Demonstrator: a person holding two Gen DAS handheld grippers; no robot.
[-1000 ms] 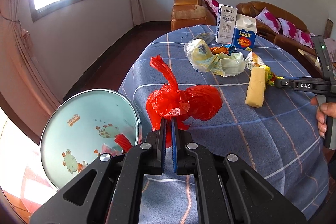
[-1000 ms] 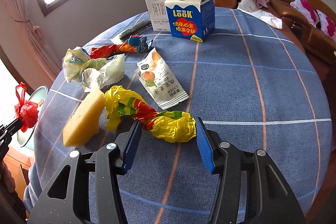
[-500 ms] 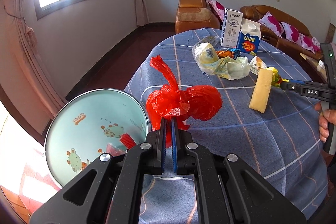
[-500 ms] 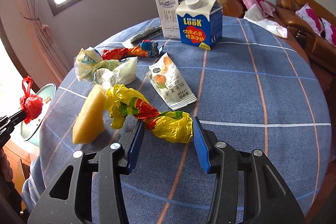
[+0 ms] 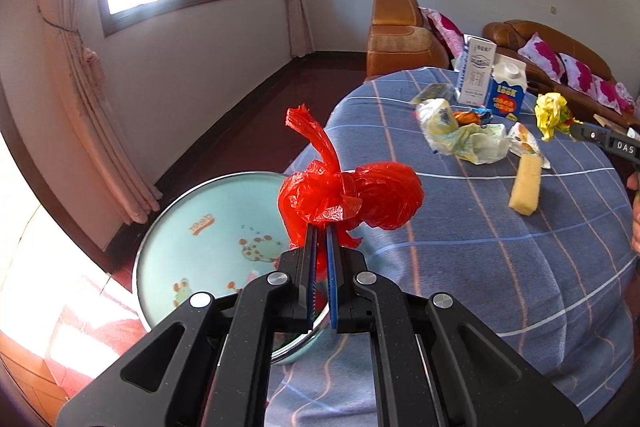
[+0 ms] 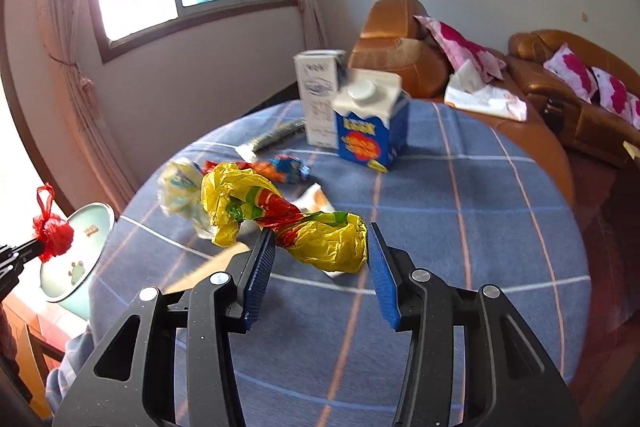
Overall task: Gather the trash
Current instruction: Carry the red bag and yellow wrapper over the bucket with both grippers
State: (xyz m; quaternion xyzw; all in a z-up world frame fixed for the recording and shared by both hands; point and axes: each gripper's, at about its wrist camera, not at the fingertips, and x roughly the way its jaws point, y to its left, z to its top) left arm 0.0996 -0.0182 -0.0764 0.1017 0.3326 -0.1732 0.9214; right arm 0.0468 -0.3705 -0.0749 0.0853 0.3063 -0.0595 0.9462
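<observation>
My left claw (image 5: 321, 235) is clamped on a knotted red bag (image 5: 352, 199), which hangs in the air above a pale green bowl (image 5: 208, 247) just off the edge of the worktop (image 5: 500, 267). My right claw (image 6: 320, 247) grips a crumpled yellow wrapper (image 6: 280, 215), lifted clear of the blue checked cloth; its two blue pads sit against the wrapper's ends. On the worktop lie a yellow sponge (image 5: 526, 183), more wrappers (image 5: 464, 137) and two cartons (image 5: 492, 87)
</observation>
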